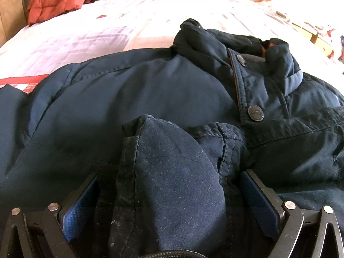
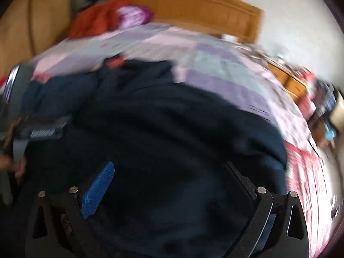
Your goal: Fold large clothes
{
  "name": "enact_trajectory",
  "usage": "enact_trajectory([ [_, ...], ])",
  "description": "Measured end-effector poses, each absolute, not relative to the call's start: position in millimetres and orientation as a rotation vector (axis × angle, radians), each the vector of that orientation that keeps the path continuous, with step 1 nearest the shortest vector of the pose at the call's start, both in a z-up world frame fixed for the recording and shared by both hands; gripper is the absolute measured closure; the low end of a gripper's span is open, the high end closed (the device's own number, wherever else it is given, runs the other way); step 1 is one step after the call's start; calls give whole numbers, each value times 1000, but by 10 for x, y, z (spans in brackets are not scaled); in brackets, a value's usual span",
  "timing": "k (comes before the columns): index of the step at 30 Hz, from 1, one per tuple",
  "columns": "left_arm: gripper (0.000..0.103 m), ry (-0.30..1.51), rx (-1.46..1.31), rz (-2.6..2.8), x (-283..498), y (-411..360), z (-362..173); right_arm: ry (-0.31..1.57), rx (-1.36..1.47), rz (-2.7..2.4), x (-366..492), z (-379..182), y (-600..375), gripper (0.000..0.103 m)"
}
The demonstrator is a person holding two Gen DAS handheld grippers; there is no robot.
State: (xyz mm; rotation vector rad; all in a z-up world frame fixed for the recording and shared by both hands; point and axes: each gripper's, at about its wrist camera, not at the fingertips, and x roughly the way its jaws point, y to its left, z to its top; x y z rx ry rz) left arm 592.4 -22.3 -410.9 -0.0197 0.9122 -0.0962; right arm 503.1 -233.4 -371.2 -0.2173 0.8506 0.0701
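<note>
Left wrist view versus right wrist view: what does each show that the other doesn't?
Only the left wrist view: sharp detail of the jacket, its collar and two snap buttons, with a thick fold, likely a sleeve cuff, between the left tool's pads.

Only the right wrist view, which is blurred: the right tool with pads wide apart over dark fabric, the left tool off to the left, the bed's far right edge and the wall.

Both: the jacket, pale bedspread, orange garment and wooden headboard.
</note>
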Motion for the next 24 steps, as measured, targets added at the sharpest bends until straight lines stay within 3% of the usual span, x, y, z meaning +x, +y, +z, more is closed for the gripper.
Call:
enact_trajectory([
  [11, 0, 909, -34, -105, 5917, -211, -4113, 934, 121, -277, 4766, -3907, -4160, 0],
  [15, 0, 911, -29, -102, 5922, -214, -4110, 903, -1, -336, 4757, -3810, -3980, 0],
  [21, 0, 909, -26, -101, 5918, -218, -4109, 709, -90, -156, 4816, -3374, -3147, 4],
  [24, 0, 908, -21, -98, 5918, -228, -4102, 743, -116, -5, 5106, -3389, -2570, 4],
])
